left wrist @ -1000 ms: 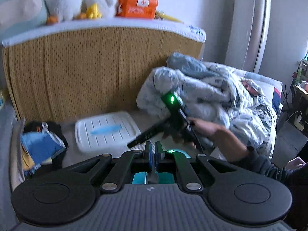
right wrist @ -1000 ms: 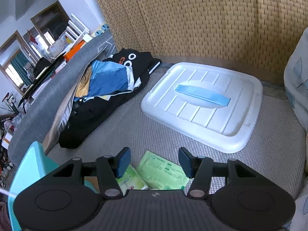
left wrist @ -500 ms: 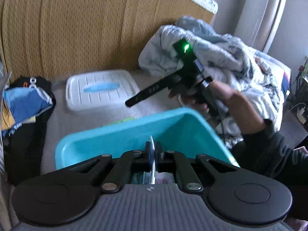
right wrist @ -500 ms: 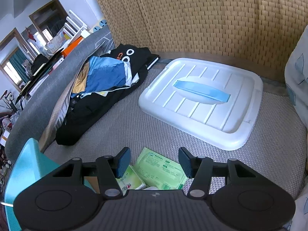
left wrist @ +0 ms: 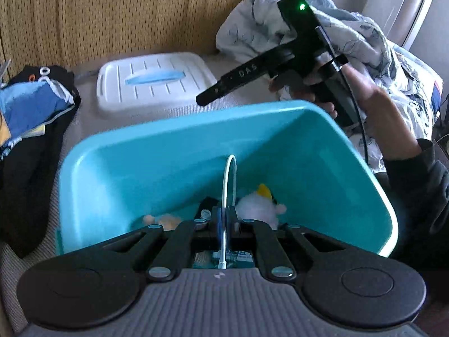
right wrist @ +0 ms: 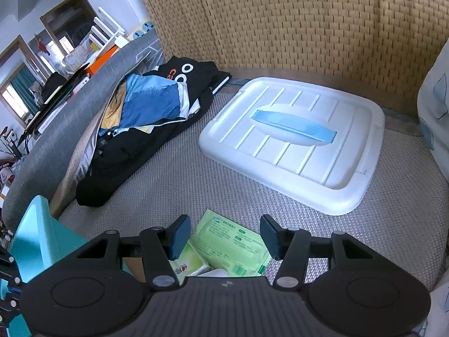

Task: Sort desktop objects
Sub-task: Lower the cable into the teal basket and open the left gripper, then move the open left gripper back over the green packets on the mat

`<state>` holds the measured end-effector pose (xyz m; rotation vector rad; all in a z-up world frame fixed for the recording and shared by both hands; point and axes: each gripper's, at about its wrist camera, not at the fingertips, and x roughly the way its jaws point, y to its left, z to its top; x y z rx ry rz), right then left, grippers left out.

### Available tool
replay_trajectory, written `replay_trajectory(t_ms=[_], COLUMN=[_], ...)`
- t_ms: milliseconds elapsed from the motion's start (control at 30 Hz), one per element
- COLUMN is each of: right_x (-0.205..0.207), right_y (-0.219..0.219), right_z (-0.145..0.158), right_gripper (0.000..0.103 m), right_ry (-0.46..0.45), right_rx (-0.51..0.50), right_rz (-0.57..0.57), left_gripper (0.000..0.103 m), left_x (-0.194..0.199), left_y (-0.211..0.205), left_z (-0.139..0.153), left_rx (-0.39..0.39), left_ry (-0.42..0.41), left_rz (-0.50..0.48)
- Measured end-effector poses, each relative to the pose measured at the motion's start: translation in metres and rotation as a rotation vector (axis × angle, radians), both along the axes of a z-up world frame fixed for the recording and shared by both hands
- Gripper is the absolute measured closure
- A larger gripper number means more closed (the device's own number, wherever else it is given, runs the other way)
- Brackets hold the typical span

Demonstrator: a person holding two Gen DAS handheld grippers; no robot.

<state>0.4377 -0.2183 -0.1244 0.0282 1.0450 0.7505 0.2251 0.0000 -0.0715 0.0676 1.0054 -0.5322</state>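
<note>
The left gripper (left wrist: 223, 221) tilts down over the teal bin (left wrist: 179, 151), jaws clamped on a white cable (left wrist: 228, 179). The right gripper (right wrist: 224, 237), at two o'clock, jaws wide, hovers above green packets (right wrist: 233, 244).

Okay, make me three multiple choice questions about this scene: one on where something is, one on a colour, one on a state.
1. Where is the white storage lid?
A. in the bin
B. on the woven mat
C. on the quilt

2. What colour is the bin?
A. teal
B. red
C. black

3. How do the left tongs stand?
A. wide open
B. shut on a white cable
C. shut on a tissue pack

Answers: B, it lies flat on the mat by the headboard; A, its walls are teal; B, the cable loops up from the closed pads.
</note>
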Motion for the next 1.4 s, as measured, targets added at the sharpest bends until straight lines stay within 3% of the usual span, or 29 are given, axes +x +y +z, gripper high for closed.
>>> replay_trajectory(t_ms=[267, 400, 633, 733, 1100, 1400], right_x=[0.0, 0.0, 0.0, 0.0, 0.001, 0.001], right_y=[0.001, 0.001, 0.001, 0.002, 0.002, 0.002], right_z=[-0.002, -0.003, -0.005, -0.005, -0.007, -0.009], right_gripper=[0.044, 0.044, 0.044, 0.044, 0.044, 0.044], right_ry=[0.002, 0.002, 0.002, 0.002, 0.003, 0.003], right_rx=[-0.01, -0.013, -0.02, -0.022, -0.032, -0.04], right_rz=[0.0, -0.001, -0.002, -0.002, -0.003, -0.005], left_gripper=[0.096, 0.073, 0.069, 0.061, 0.056, 0.048], left_x=[0.005, 0.001, -0.003, -0.004, -0.004, 0.01], left_y=[-0.003, -0.002, 0.005, 0.007, 0.01, 0.015], left_z=[-0.008, -0.005, 0.005, 0.016, 0.061, 0.082], left_rx=[0.078, 0.092, 0.106, 0.103, 0.102, 0.105], left_ry=[0.006, -0.006, -0.027, -0.056, -0.169, -0.228], left_rz=[0.021, 0.025, 0.051, 0.06, 0.093, 0.108])
